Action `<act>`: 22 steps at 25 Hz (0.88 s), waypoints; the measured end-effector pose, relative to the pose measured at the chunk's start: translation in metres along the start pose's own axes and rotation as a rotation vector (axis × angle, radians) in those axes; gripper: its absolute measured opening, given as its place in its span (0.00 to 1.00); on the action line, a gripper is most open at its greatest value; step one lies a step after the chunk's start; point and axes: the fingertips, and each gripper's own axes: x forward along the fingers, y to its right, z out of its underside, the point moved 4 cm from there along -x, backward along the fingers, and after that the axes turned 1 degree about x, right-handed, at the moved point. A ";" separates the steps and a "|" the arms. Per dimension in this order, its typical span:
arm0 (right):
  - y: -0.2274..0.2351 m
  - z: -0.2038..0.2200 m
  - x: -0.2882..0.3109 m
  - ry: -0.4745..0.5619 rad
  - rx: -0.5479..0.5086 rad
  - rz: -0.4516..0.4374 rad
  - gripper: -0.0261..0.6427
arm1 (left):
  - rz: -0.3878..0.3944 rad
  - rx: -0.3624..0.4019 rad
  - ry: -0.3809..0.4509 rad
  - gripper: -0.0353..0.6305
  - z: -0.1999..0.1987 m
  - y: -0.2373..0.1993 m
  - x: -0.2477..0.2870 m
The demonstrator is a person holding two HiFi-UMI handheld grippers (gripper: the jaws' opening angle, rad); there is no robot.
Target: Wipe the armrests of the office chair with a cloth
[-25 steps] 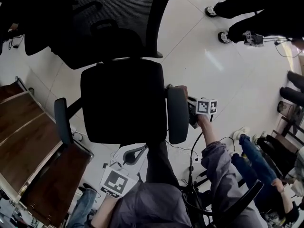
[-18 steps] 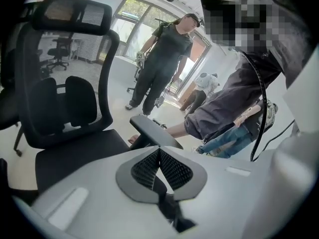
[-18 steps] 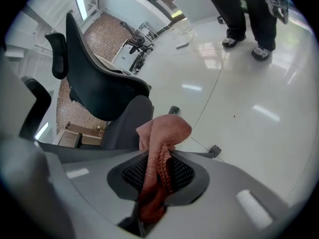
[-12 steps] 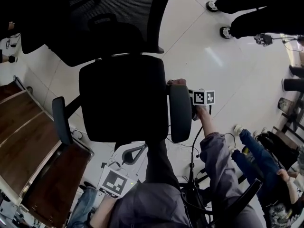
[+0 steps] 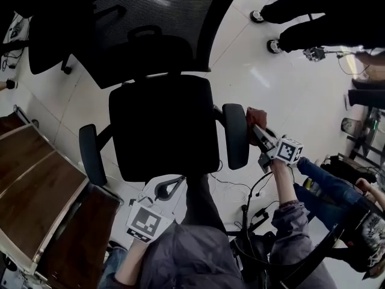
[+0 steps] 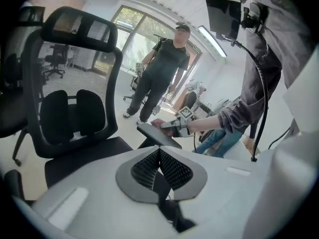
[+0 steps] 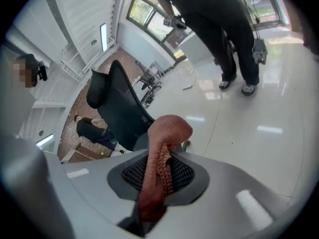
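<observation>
We see our head view dim and underexposed, the office chair nearly black against a glaring pale floor, daylight pouring through tall windows in our left gripper view, a ceiling strip light burning white, fisheye corners vignetted black, foregrounds soft

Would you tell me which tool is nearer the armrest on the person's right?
Right. The right tool, holding the cloth, is just beside that armrest at its outer edge; the left tool is off the front of the seat.
</observation>
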 end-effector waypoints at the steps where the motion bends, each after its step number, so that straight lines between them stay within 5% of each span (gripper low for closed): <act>1: -0.015 -0.005 -0.011 0.048 -0.009 0.017 0.14 | 0.003 0.006 0.004 0.08 0.001 -0.005 -0.009; 7: -0.110 0.000 -0.028 0.268 -0.018 0.043 0.14 | 0.029 0.051 0.007 0.08 0.011 -0.035 -0.061; 12: -0.151 0.052 0.018 0.295 0.017 0.108 0.14 | 0.063 0.074 -0.003 0.08 0.025 -0.047 -0.091; 22: -0.104 0.114 0.107 0.260 -0.006 0.527 0.14 | 0.115 0.076 -0.042 0.08 0.049 -0.059 -0.113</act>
